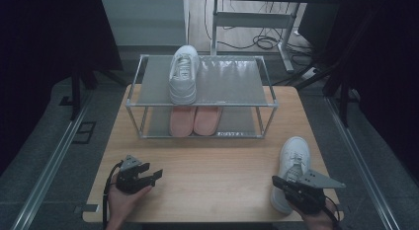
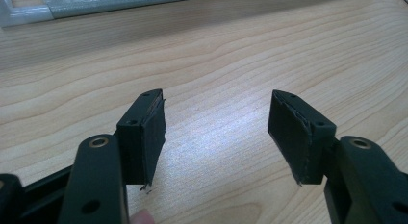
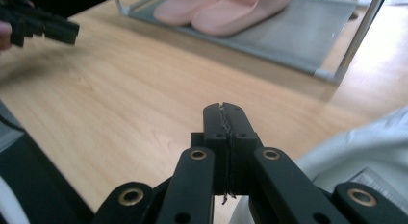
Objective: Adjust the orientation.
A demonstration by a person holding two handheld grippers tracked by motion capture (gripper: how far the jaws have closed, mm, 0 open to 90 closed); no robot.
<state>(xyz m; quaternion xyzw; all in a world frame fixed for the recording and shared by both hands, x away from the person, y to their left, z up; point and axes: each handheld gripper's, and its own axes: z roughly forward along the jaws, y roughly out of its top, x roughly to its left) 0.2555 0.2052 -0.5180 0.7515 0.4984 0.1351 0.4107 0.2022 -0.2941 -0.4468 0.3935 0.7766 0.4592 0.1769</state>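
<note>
A two-tier shoe rack (image 1: 201, 104) stood at the far side of the table (image 1: 207, 166), one white sneaker (image 1: 184, 74) on its top shelf and pink slippers (image 1: 195, 120) below. The matching white sneaker (image 1: 292, 163) lay on the table's right side, long axis running near to far, toe toward the rack. The right gripper (image 1: 285, 184) hovered right over its heel end, far nearer than the left gripper (image 1: 152, 174), which rested well apart at the table's left. In the right gripper view the jaws were pressed together on nothing, the shoe just beside them to the right; they would likely need to open first. The left gripper's jaws stood wide and empty.
</note>
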